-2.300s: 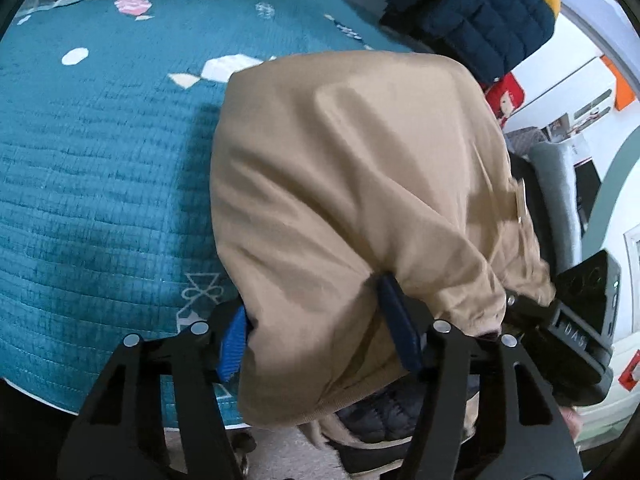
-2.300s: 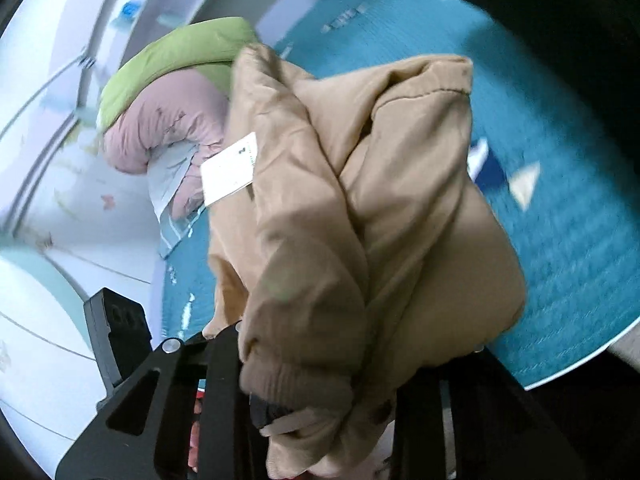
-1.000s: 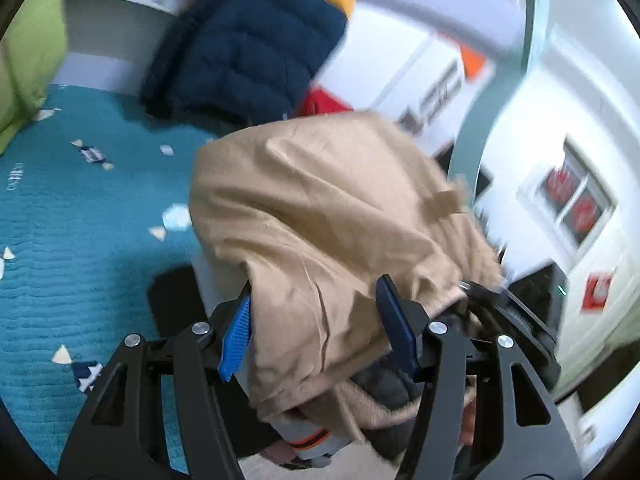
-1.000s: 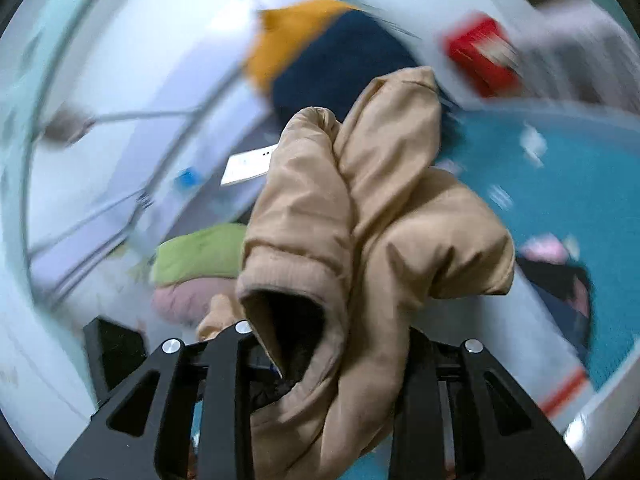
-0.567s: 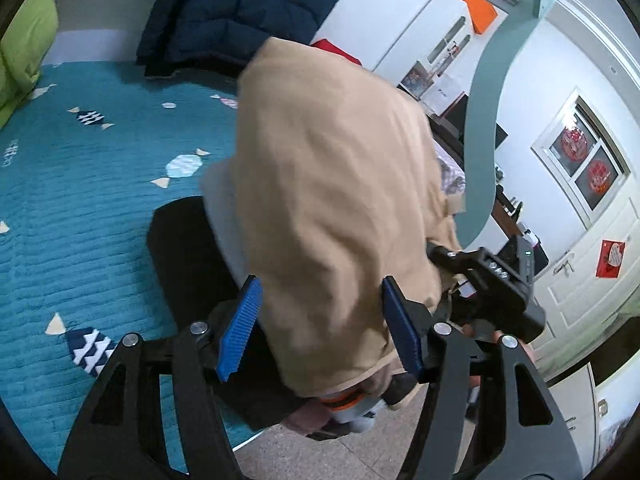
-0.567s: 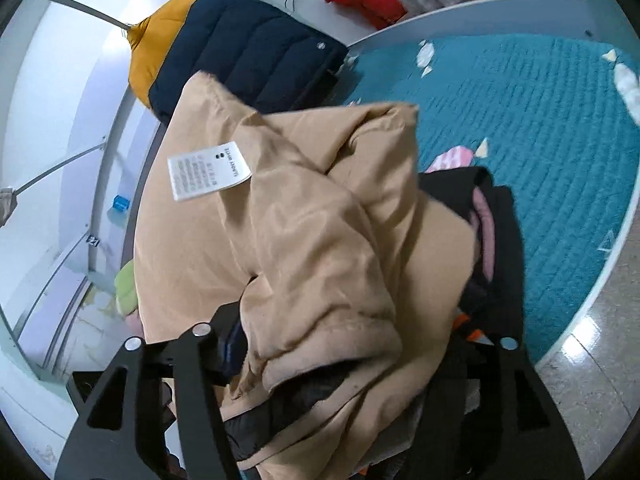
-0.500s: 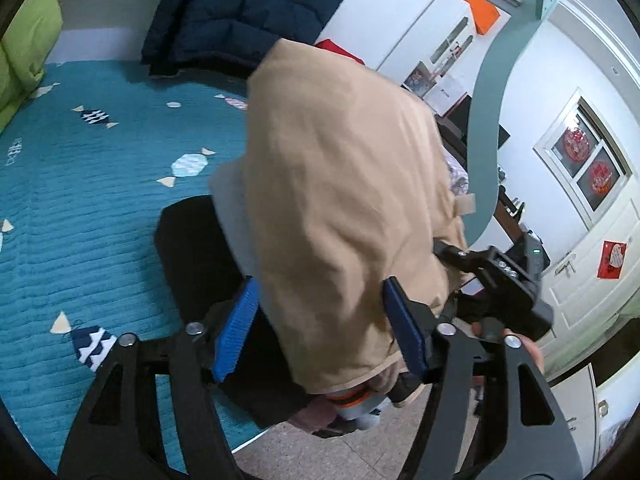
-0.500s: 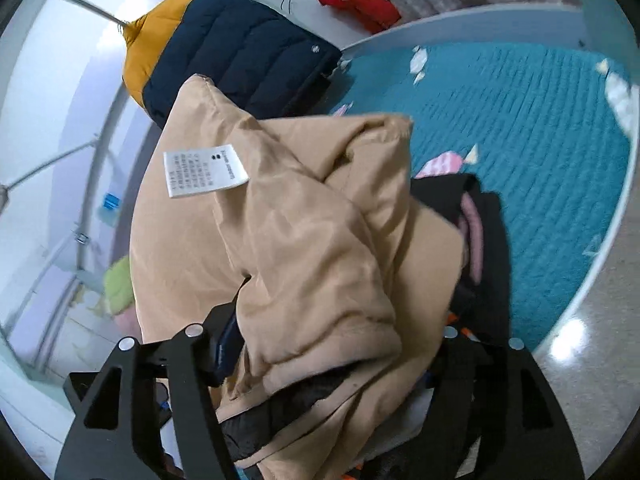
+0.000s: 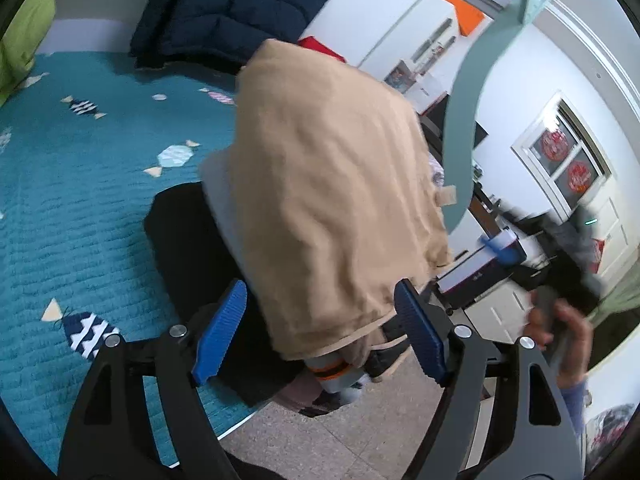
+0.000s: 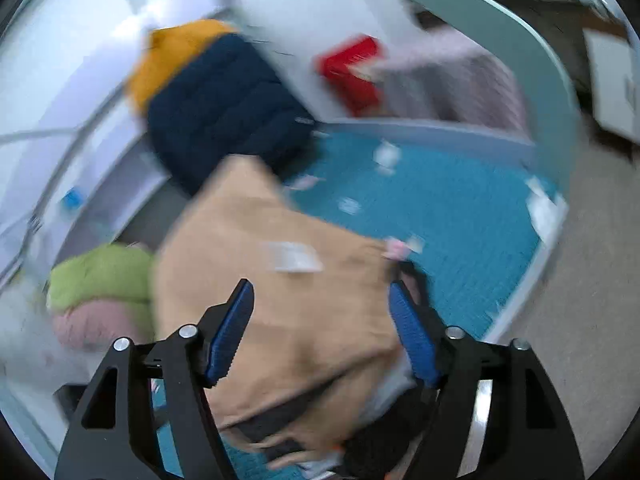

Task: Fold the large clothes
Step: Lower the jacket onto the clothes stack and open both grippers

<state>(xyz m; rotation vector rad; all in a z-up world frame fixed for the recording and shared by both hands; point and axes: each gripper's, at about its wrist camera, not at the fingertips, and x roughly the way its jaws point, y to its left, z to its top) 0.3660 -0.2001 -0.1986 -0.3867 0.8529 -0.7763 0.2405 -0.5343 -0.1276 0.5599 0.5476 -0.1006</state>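
The folded tan garment (image 9: 328, 184) lies on top of a pile of folded clothes, over a grey piece (image 9: 218, 188) and a black one (image 9: 188, 256), at the near edge of the teal bed (image 9: 80, 184). My left gripper (image 9: 320, 332) is open and empty, its blue pads (image 9: 222, 334) spread just short of the garment's near edge. In the blurred right wrist view the tan garment (image 10: 280, 300) with its white label (image 10: 294, 258) lies below my right gripper (image 10: 322, 334), which is open and empty.
A navy and yellow puffer jacket (image 9: 232, 8) lies at the head of the bed, also in the right wrist view (image 10: 224, 96). Green and pink bedding (image 10: 100, 280) lies at the side. The floor (image 9: 352, 436) is beside the bed. A hand (image 9: 568, 336) shows at right.
Both grippers carried the tan garment across the bed, set it on the pile and let go. Both have opened and drawn back. The right wrist view is swinging.
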